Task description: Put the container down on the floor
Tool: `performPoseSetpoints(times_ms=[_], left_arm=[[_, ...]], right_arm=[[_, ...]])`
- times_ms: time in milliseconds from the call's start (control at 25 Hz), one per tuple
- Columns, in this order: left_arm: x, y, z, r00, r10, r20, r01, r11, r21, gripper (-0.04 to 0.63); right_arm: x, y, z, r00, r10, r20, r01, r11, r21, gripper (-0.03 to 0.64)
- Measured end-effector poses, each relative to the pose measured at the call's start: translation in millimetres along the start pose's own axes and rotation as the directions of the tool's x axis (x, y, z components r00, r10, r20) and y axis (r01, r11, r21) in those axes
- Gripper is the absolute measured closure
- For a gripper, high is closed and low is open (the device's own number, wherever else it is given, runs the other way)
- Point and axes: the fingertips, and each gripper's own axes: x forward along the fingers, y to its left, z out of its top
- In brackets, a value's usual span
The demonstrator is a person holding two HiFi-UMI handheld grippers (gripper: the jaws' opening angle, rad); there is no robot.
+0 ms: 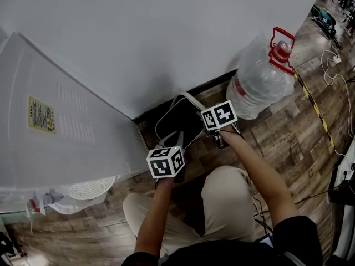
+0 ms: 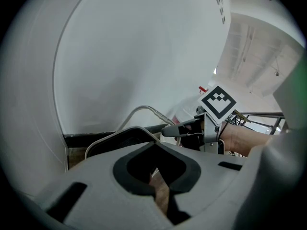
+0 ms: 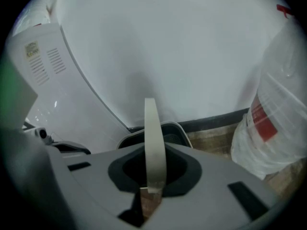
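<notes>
Appliance: a white casing [image 1: 55,126] stands left of both claws, its louvred panel facing them.
Sticker: a yellow label [image 1: 41,115] sits on that casing; its print is too small to read.
Left claw: the left claw [image 2: 158,176] has its jaws drawn together with nothing between them. Only a sliver of wood floor [image 1: 277,132] shows through the slit. It hangs just behind the container, near its left edge.
Container: a black box [image 1: 180,121] with a pale rim lies straight ahead of both claws, low against the dark skirting at the foot of the white wall [image 1: 155,32]. Whether its base touches the floor cannot be told.
Handle: a beige strap [image 3: 154,143] arches up over the container and runs on edge into the right claw's jaws.
Right claw: the right claw [image 3: 151,188] is closed tight on that strap, at the container's right side, beside the left claw.
Bottle: a large clear water jug [image 1: 258,82] leans on the floor just right of the right claw. It has a red cap and carry loop.
Bottle label: a red band wraps the jug; no words on it can be read.
Tape: a yellow-and-black strip [image 1: 313,104] crosses the floor, further right of the jug.
</notes>
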Motion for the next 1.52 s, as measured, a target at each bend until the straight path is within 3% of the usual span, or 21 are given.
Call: performPoseSetpoints(times_ms=[320, 600, 880, 1280, 1520], left_arm=[[-3.4, 1.1, -6.9, 1.000, -0.014, -0.006, 0.014, 1.000, 0.004, 0.583], [-1.0, 1.4, -15.9, 0.999, -0.035, -0.023, 0.035, 0.999, 0.008, 0.583], [10.9, -3.3, -22.9, 0.998, -0.052, -0.040, 0.052, 0.999, 0.007, 0.583], [29.2, -13.3, -40.5, 0.994, -0.064, -0.087, 0.067, 0.998, 0.023, 0.583], [32.8, -12.7, -47.6, 0.993, -0.062, -0.103, 0.065, 0.998, 0.023, 0.583]], right_arm=[[1.8, 0.2, -9.2, 0.999, 0.018, 0.039, -0.023, 0.990, 0.138, 0.584], [-1.4, -6.7, -15.2, 0.996, -0.030, 0.082, 0.013, 0.981, 0.195, 0.584], [-2.5, -20.8, -24.6, 0.994, -0.032, 0.104, -0.001, 0.954, 0.301, 0.584], [0.6, -39.5, -32.5, 0.990, -0.069, 0.126, 0.033, 0.963, 0.267, 0.584], [3.9, -57.0, -43.4, 0.989, -0.092, 0.113, 0.054, 0.951, 0.305, 0.583]])
